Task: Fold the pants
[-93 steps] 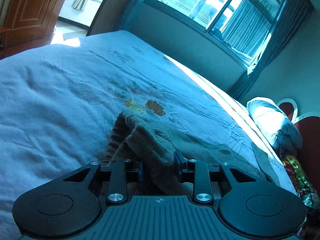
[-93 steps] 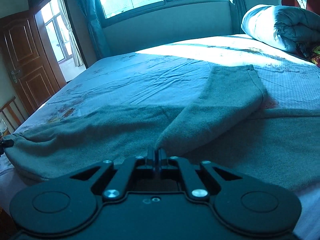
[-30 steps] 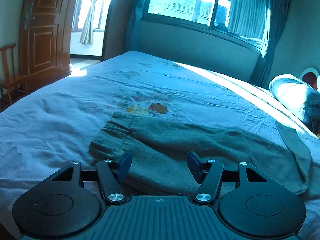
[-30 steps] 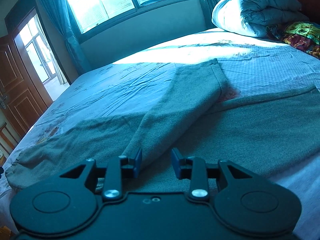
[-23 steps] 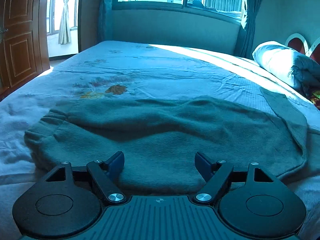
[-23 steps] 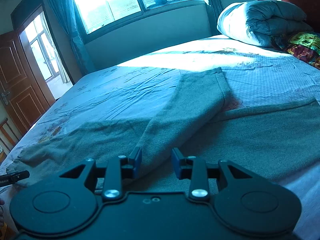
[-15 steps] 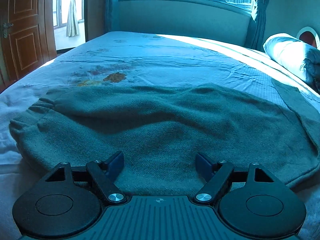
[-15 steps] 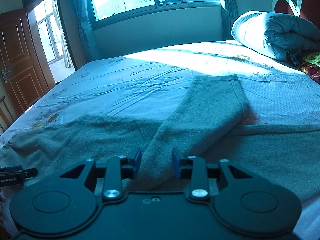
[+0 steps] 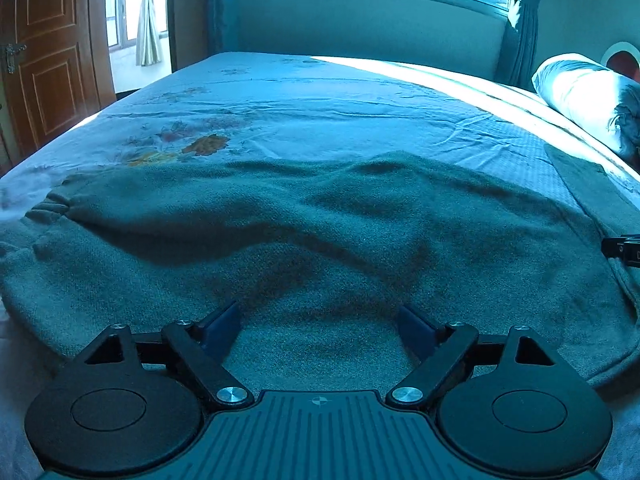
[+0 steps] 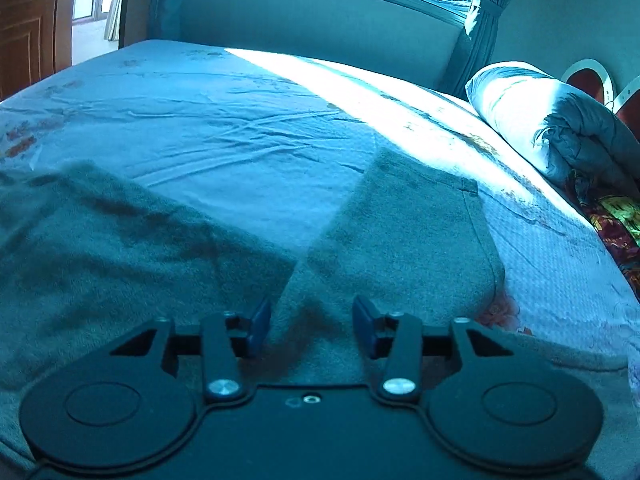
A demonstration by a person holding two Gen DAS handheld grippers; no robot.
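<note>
1. Pants [image 9: 320,240] lie spread on the bed [image 9: 320,120], near its front edge, grey-green fleece with soft ripples across the middle
2. Left gripper [image 9: 320,320]: jaws wide apart, nothing between them, poised low over the near edge of the cloth
3. Right gripper [image 10: 312,324]: jaws partly apart, nothing held; a raised crease of fabric sits in the gap, contact unclear
4. Progress, my judgement: early. One leg [image 10: 416,216] angles away from the other toward the pillow [image 10: 532,120], so the legs are not yet stacked. No compact fold visible
5. Left to do: bring the splayed leg onto its mate, smooth, then fold along the length
6. Orientation: long axis runs left to right across both views, roughly parallel to the near bed edge. Gathered elastic band [image 9: 48,208] sits at the far left in the left view; whether waist or cuff, I cannot tell. The free leg points up and right, hem toward the pillow
7. Right gripper tip shows at the right margin of the left view, just beside the cloth edge
</note>
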